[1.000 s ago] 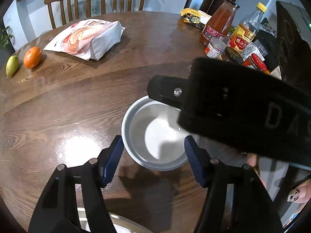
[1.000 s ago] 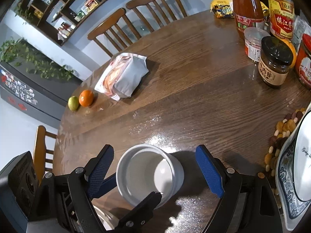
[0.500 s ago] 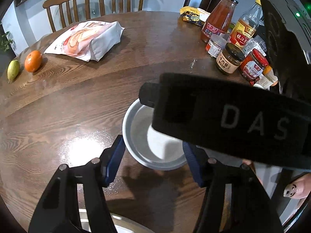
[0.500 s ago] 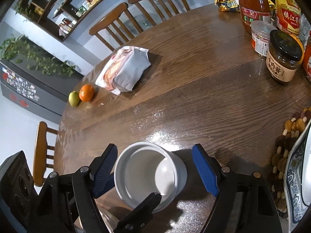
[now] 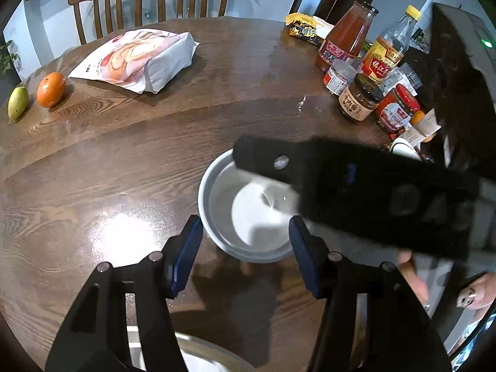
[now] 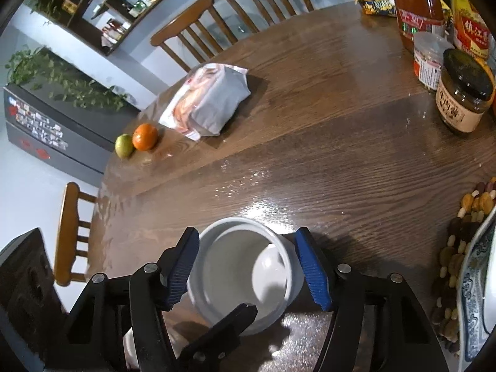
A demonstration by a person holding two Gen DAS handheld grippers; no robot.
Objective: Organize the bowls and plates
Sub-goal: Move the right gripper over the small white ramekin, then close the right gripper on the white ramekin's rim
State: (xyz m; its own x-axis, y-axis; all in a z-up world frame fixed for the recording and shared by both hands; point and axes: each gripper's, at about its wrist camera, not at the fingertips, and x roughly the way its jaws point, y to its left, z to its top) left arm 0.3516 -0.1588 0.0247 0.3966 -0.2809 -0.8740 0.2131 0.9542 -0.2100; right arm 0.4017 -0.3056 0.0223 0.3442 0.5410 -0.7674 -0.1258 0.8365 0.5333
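Both grippers' fingers closing around white bowl, glossy round wooden table, chairs behind

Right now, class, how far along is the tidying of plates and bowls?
Done: nothing looks stacked yet. In hand: the white bowl stands on the table between both tongs; the right tongs are closing round it, the left tongs narrowing at its near rim, neither clearly pressing. Left: lifting it away, then the blue-patterned plate with its nuts.
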